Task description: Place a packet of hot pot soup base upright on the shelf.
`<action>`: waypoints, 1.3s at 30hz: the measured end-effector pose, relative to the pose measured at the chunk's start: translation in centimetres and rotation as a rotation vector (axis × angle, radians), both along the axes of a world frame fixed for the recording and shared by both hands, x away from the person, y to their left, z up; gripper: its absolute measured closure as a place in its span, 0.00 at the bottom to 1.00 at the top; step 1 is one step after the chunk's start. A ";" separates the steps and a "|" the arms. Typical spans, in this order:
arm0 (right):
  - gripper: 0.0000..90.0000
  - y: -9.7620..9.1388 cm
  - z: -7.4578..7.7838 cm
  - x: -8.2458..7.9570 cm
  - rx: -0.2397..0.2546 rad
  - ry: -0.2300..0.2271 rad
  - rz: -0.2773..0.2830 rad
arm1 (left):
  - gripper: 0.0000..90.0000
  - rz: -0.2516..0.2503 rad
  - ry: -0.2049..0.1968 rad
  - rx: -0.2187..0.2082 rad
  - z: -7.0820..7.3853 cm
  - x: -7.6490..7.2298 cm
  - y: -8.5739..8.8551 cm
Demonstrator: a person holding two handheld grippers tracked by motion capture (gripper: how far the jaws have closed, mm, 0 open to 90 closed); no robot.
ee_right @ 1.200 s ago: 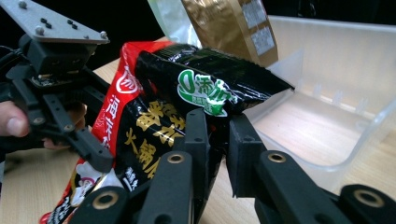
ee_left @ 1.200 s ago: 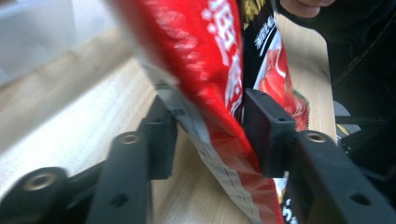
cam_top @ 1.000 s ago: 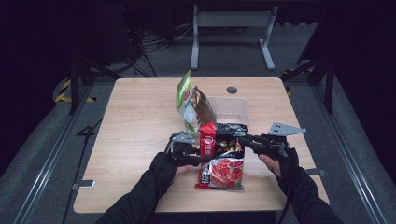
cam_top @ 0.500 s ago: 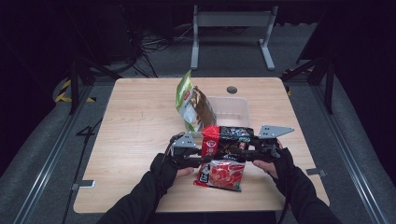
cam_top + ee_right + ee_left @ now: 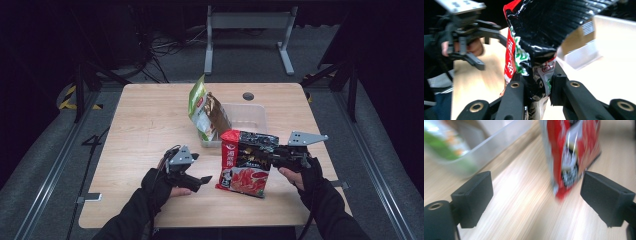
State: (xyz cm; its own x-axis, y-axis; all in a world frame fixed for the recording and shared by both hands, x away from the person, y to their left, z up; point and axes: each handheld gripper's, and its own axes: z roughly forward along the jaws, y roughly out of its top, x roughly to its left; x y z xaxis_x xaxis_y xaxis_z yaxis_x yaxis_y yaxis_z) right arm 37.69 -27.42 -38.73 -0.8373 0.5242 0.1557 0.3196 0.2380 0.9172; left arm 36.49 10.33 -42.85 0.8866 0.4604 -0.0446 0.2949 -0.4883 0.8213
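A red and black snack bag (image 5: 245, 170) stands upright on the table's front half, and my right gripper (image 5: 272, 157) is shut on its right edge. In the right gripper view the jaws have just been closing, and the crinkled bag (image 5: 544, 32) is pinched between the pads of the right gripper (image 5: 537, 82). My left gripper (image 5: 202, 181) sits to the left of the bag, apart from it. Its jaws have just been opening and stand wide with nothing between them. In the left gripper view the bag (image 5: 571, 150) is ahead of the left gripper (image 5: 536, 187), beyond its tips.
A green snack bag (image 5: 200, 107) leans against a clear plastic bin (image 5: 257, 107) behind the red bag. The wooden table (image 5: 145, 130) has bare room to the left. The bin (image 5: 494, 142) is close ahead in the left gripper view.
My left gripper has let go of the red bag, opened wide and moved left away from it. The right gripper still holds the bag, now more upright.
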 end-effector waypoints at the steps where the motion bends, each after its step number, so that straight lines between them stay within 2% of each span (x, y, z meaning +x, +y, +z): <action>1: 0.86 -0.1 0.2 -0.1 -0.007 -0.011 -0.011 | 0.11 0.021 0.004 0.003 -0.1 -0.3 1.2; 3: 0.86 -0.3 0.7 -0.3 -0.016 -0.028 -0.042 | 0.10 0.052 -0.020 0.041 -0.3 -0.8 2.6; 6: 0.87 -0.5 1.2 -0.5 -0.031 -0.049 -0.067 | 0.09 0.101 -0.040 0.075 -0.7 -1.2 4.7; 9: 0.87 -0.5 1.7 -1.0 -0.045 -0.077 -0.086 | 0.09 0.150 -0.047 0.111 -1.2 -1.5 6.5; 12: 0.88 -0.4 2.2 -1.3 -0.057 -0.101 -0.109 | 0.10 0.194 -0.024 0.102 -1.7 -1.8 8.3; 14: 0.88 -0.4 2.3 -1.4 -0.064 -0.107 -0.115 | 0.10 0.200 -0.023 0.104 -1.8 -1.9 8.7; 16: 0.88 -0.4 2.5 -1.5 -0.063 -0.119 -0.135 | 0.10 0.218 -0.012 0.086 -1.9 -2.1 9.4; 19: 0.88 -0.4 2.9 -1.7 -0.061 -0.139 -0.154 | 0.10 0.234 0.004 0.074 -2.1 -2.4 10.0; 21: 0.88 -0.5 3.3 -1.8 -0.052 -0.148 -0.167 | 0.09 0.240 0.001 0.080 -2.2 -2.4 10.1; 26: 0.88 -0.5 4.0 -1.8 -0.037 -0.170 -0.201 | 0.08 0.226 -0.003 0.063 -2.2 -2.8 10.4; 28: 0.88 -0.4 4.2 -1.7 -0.030 -0.162 -0.215 | 0.08 0.226 -0.003 0.051 -2.2 -2.9 10.6; 29: 0.88 0.0 4.4 -1.8 -0.046 -0.179 -0.233 | 0.10 0.221 -0.003 0.046 -2.2 -2.9 10.7; 32: 0.88 0.4 4.7 -2.0 -0.057 -0.200 -0.243 | 0.10 0.220 -0.006 0.044 -2.2 -2.9 10.6; 37: 0.88 0.6 5.5 -2.0 -0.031 -0.213 -0.251 | 0.09 0.218 0.002 0.056 -2.4 -3.0 10.4; 39: 0.88 0.7 5.8 -2.0 -0.030 -0.227 -0.259 | 0.10 0.210 0.010 0.045 -2.5 -2.9 10.3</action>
State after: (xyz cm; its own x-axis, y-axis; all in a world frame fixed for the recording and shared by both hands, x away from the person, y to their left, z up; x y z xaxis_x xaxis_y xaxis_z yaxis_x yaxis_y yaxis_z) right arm 35.69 -26.76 -32.89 -0.6875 0.7252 -0.0378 0.1614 0.2033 0.9657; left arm 33.59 20.64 -45.37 0.7706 0.6368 -0.0277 0.4020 -0.4518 0.7964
